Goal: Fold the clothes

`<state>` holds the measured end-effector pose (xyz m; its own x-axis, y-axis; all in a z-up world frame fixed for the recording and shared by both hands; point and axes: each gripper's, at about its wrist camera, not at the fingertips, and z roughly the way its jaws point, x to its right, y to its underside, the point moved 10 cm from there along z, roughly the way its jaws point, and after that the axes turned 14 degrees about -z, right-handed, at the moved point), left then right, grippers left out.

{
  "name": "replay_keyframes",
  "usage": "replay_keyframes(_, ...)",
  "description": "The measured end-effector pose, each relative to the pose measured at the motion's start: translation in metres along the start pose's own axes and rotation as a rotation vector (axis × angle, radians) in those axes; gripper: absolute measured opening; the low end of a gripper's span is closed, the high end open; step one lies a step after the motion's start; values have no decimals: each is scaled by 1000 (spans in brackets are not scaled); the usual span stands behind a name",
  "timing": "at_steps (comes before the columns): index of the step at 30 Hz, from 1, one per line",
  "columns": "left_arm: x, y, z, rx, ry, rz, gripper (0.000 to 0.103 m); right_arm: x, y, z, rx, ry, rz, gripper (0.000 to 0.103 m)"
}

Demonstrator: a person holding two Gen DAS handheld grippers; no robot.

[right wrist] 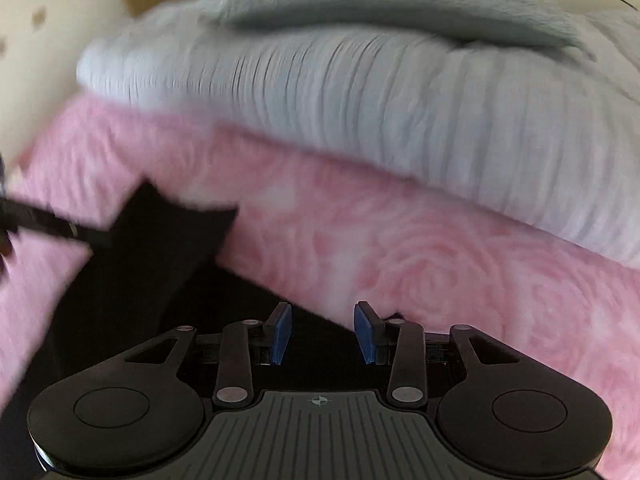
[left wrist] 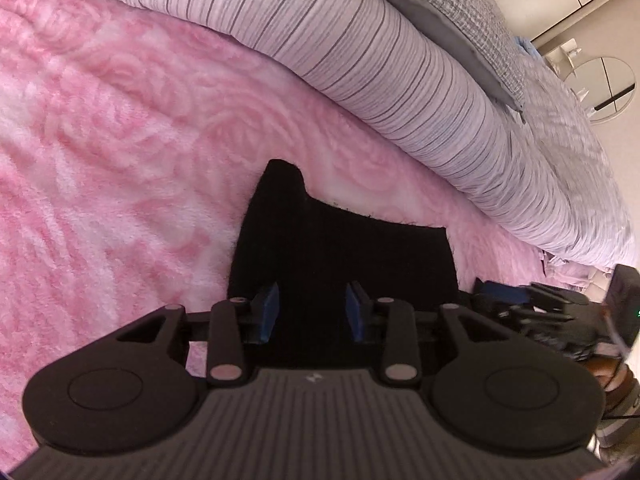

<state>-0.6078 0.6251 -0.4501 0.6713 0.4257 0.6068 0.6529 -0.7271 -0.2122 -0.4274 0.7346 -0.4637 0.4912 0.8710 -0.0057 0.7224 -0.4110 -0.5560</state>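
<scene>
1. The black soft knit garment lies flat on the pink rose-patterned fleece blanket, the striped white duvet roll beyond it at twelve to two o'clock.
2. It looks light, limp and clingy. I judge an edge or corner the best hold.
3. In the left view its long axis seems to run from six toward eleven o'clock, a narrow tab pointing away.
4. The left gripper and the right gripper have their jaws moderately apart, pads gripping nothing, cloth beneath them.
</scene>
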Motion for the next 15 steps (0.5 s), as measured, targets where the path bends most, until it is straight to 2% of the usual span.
replay_keyframes(3,-1,0,2,-1,2,3,31,-2,8,21,-46,30,-54,39)
replay_keyframes(7,-4,3,1,-17,13,0,31,-15,6,29,-34,71,-201,42)
replay_keyframes(13,-9,18,-2,-47,15,-6,31,-18,7,29,-38,-44,-253,41)
replay_keyframes(14,-9,20,-1,-49,16,-9,31,-20,6,30,-50,-47,-291,36)
replay_keyframes(15,-10,21,-1,-46,18,-13,31,-23,6,30,-63,-50,-329,14)
